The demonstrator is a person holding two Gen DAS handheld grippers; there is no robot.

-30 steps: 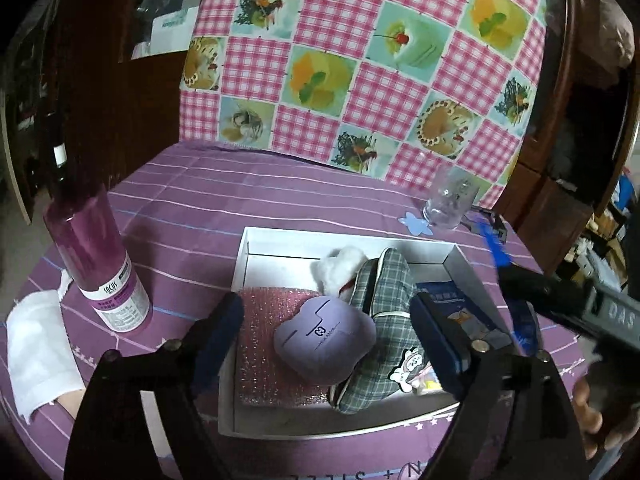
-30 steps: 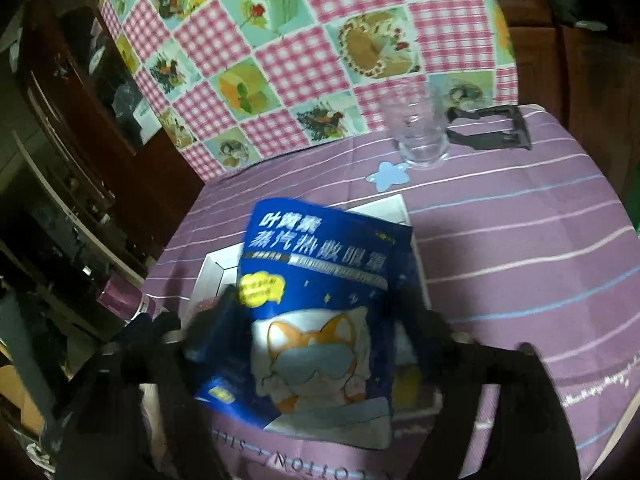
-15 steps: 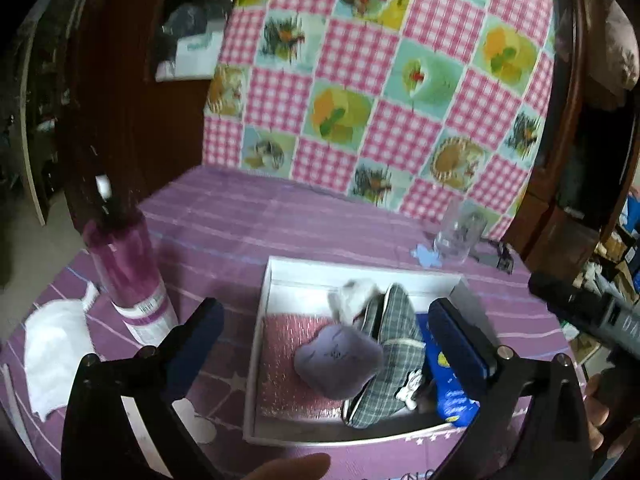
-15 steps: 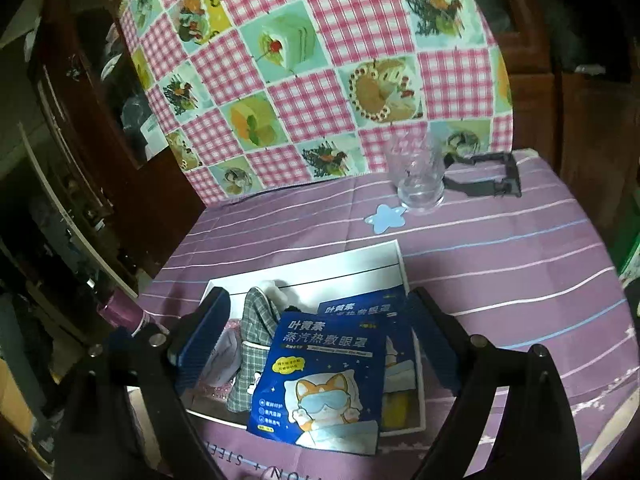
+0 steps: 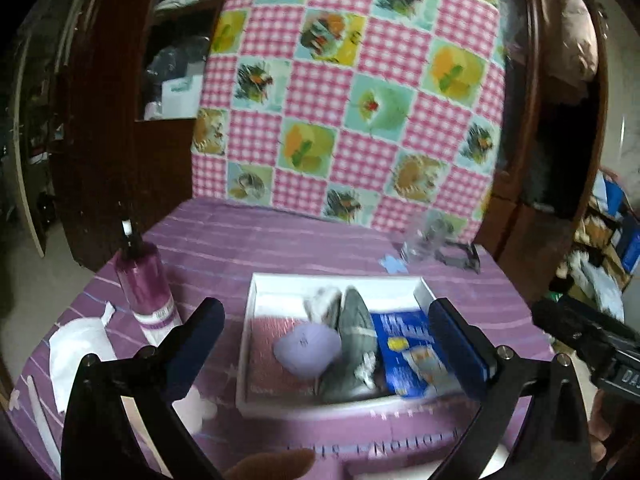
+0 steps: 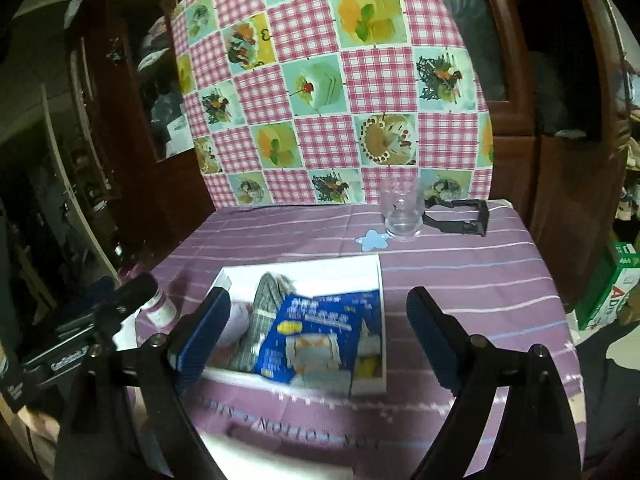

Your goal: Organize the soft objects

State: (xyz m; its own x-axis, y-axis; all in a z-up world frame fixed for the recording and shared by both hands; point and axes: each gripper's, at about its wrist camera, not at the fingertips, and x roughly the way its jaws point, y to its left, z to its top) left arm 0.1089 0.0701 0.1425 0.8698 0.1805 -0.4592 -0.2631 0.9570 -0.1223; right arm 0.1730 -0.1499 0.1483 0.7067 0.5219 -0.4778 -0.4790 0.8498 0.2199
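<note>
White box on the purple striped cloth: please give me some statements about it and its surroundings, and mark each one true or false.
1. The blue eye-mask packet lies inside the white box. True.
2. The right gripper holds the packet. False: its jaws are open and empty.
3. The clear glass stands inside the box. False: it stands on the cloth beyond the box.
4. The grey plaid pouch sits between the lilac pad and the packet. True.
5. The left gripper is open. True.

Lilac pouch (image 5: 306, 346), plaid pouch (image 5: 354, 340), blue packet (image 5: 406, 354) in white box (image 5: 256, 300).
</note>
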